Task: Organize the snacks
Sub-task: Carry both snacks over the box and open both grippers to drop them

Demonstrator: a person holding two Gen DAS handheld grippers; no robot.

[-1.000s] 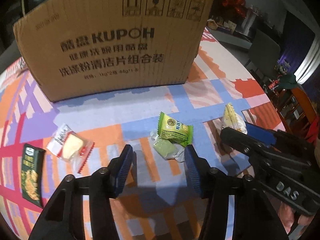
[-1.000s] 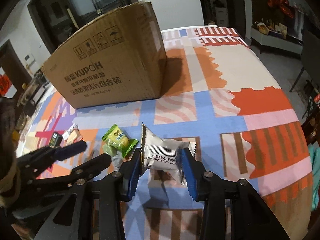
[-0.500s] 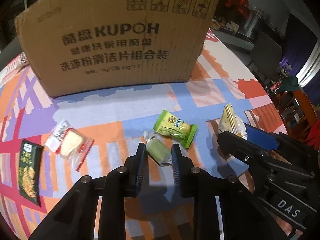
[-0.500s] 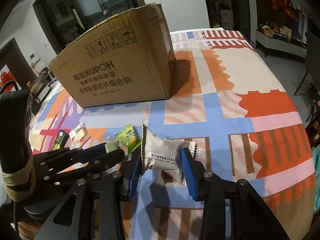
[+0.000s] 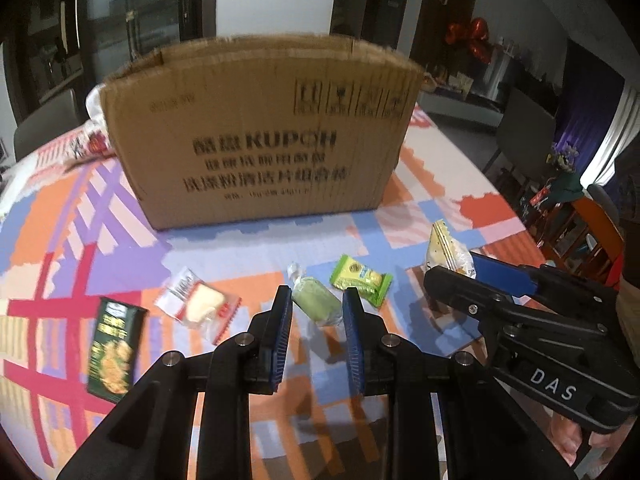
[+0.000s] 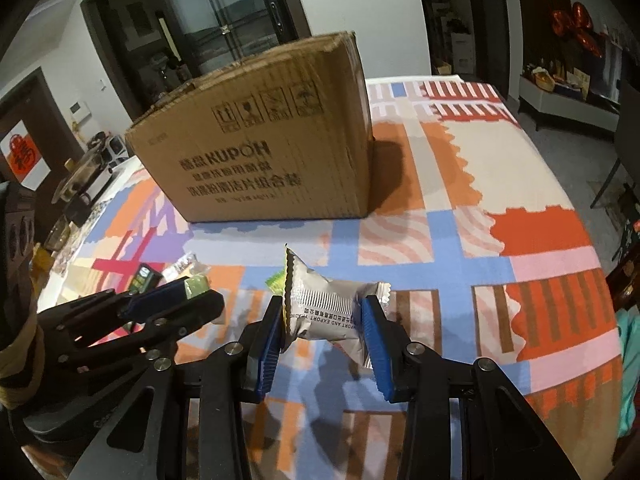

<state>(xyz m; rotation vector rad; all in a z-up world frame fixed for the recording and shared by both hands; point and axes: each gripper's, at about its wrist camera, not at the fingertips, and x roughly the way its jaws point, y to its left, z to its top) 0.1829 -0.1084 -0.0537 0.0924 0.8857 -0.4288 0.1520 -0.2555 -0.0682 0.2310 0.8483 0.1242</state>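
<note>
The left gripper (image 5: 316,312) has its fingers (image 5: 280,332) drawn close and clamped on the pale green snack (image 5: 314,304), a small clear-wrapped piece gripped by its lower half with the twisted wrapper end poking up between the tips; the right gripper (image 6: 324,320) has its fingers (image 6: 374,344) a moderate way apart and pressed on both sides of the silver snack packet (image 6: 324,312), which sits crosswise between them with its serrated end sticking up on the left; both held pieces appear raised off the table (image 6: 500,184), shadows lying beneath them.

The cardboard box (image 5: 260,132) stands upright toward the far side of the table, its top open, printed face toward the grippers; an open strip of patterned cloth lies between the box and the snacks; to the right of the box the table is bare out to its far and right edges, beyond which the floor and a chair show; the two grippers sit side by side, near one another but apart.

Five snacks in all: two held, three lying on the table, namely a bright green packet (image 5: 362,280) just right of the left fingers, a clear packet with red edging (image 5: 198,306) to their left, and a dark green packet (image 5: 114,352) further left near the table's near-left edge; one box; two grippers.
</note>
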